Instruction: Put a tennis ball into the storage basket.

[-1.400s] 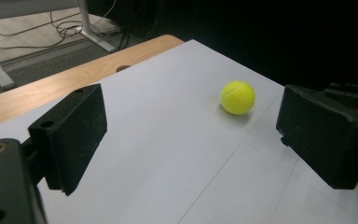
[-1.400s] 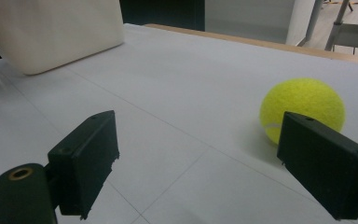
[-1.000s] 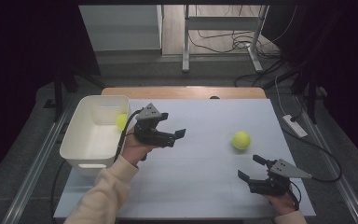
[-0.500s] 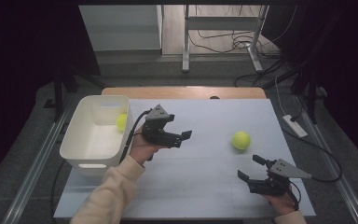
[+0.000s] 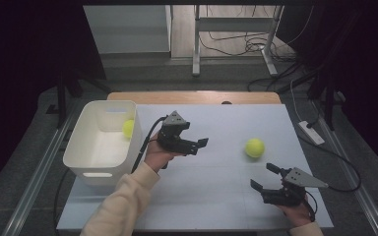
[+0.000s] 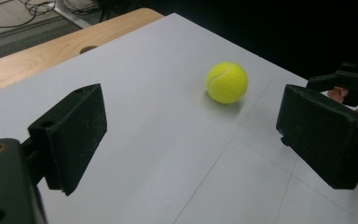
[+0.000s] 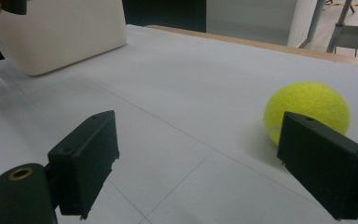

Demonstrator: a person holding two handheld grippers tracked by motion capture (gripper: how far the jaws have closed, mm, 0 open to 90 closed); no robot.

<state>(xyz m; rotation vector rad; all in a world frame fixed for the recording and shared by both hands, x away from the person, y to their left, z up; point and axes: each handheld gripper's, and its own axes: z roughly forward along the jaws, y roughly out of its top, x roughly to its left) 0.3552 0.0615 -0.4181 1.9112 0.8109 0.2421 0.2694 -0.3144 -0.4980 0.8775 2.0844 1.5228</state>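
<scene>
white table (image 5: pixel 216 196): tennis ball (image 5: pixel 254 147) at 1 o'clock of right gripper (image 5: pixel 266 177), jaws apart; left gripper (image 5: pixel 200 147) also gaping, empty, beside bin (image 5: pixel 86 167).

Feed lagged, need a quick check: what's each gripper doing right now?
Left gripper: open, holding nothing, aimed at the ball on the table.
Right gripper: open, holding nothing, near the same ball.

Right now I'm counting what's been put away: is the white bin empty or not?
Not empty. The high view shows one yellow ball inside the white bin, against its far wall.
</scene>
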